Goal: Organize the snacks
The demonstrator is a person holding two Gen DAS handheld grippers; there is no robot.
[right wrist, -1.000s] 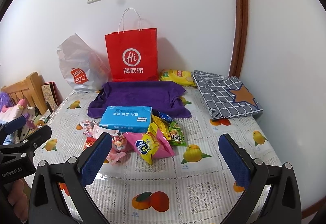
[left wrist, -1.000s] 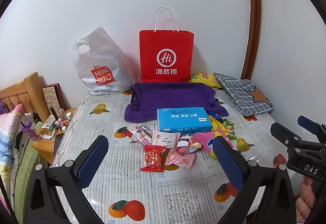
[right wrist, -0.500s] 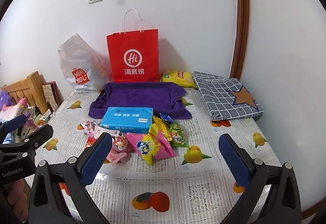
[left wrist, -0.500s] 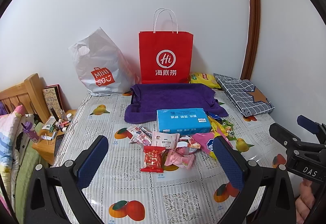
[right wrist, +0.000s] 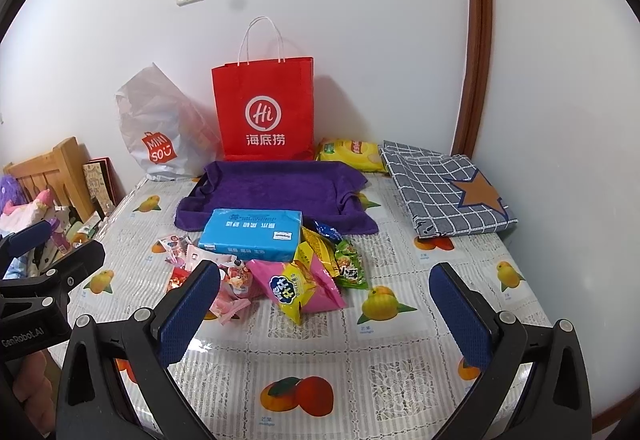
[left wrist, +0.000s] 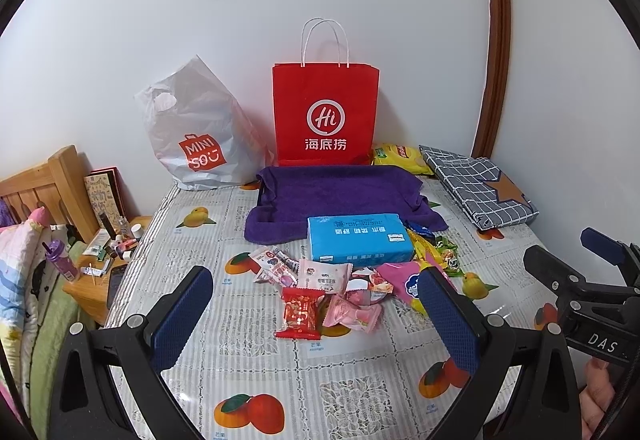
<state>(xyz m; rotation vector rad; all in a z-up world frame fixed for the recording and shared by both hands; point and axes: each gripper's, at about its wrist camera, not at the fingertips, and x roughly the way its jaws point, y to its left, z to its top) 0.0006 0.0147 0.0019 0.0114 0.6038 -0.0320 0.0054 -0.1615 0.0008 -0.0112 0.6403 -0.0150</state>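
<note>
A heap of snack packets lies mid-table: a red packet (left wrist: 301, 312), pink wrapped sweets (left wrist: 352, 316), a pink-and-yellow bag (right wrist: 298, 286) and green packets (right wrist: 349, 264). Behind them rests a blue tissue pack (left wrist: 359, 238) on the edge of a purple towel (left wrist: 340, 192). A yellow chip bag (right wrist: 350, 152) sits at the back. My left gripper (left wrist: 314, 314) hovers open above the near side of the heap, holding nothing. My right gripper (right wrist: 326, 310) is likewise open and empty, just short of the pink-and-yellow bag.
A red paper bag (left wrist: 325, 116) and a white plastic bag (left wrist: 196, 136) stand against the wall. A folded checked cloth (right wrist: 444, 188) lies at the right. Left of the fruit-print table (left wrist: 280, 380) are a wooden headboard (left wrist: 48, 184) and a cluttered nightstand (left wrist: 100, 260).
Both views have shifted only slightly, the right one drifting a little to the left. Nothing on the table has moved and both grippers stay open.
</note>
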